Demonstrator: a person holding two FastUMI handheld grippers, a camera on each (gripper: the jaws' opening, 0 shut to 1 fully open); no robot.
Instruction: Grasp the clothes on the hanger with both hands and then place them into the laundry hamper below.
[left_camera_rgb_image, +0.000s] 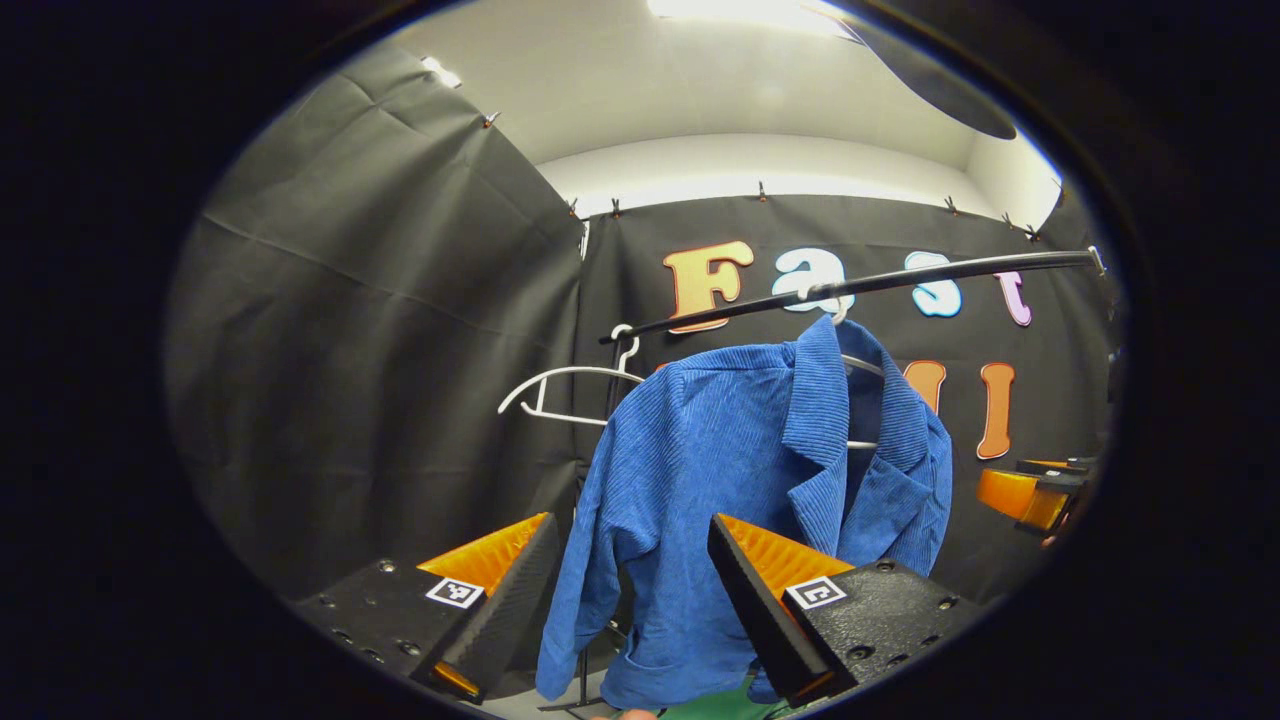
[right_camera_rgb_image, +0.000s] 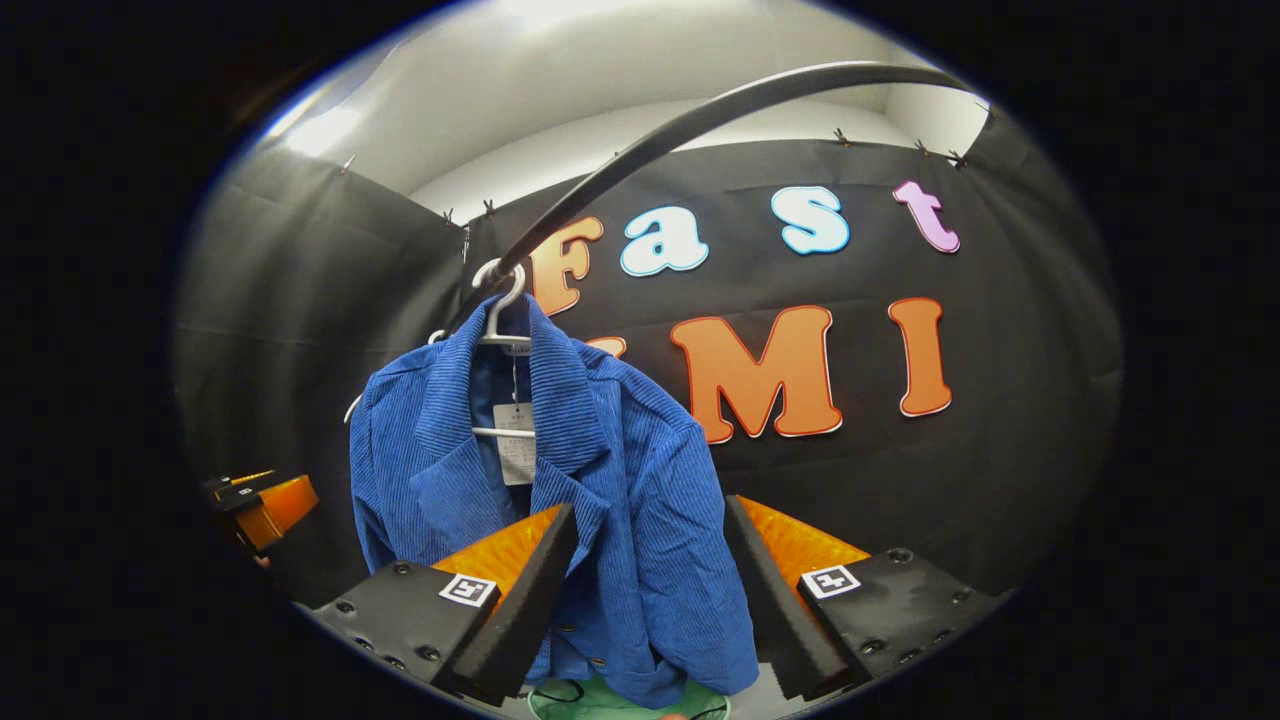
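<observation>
The blue jacket (left_camera_rgb_image: 740, 470) is still hung on its white hanger (right_camera_rgb_image: 497, 300) from the rail (left_camera_rgb_image: 900, 280), above the green hamper (right_camera_rgb_image: 620, 700). Both the left claw (left_camera_rgb_image: 635, 590) and right claw (right_camera_rgb_image: 650, 590) are spread wide, nothing grasped; gripping and lowering remain undone.

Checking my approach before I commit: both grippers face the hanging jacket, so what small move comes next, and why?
Probably ease both grippers forward onto the blue jacket. The left gripper and right gripper have open jaws with the fabric framed between them, and the jacket hangs on its hanger, ungrasped.

Both grippers (left_camera_rgb_image: 634, 590) (right_camera_rgb_image: 648, 590) raised, jaws apart.
</observation>
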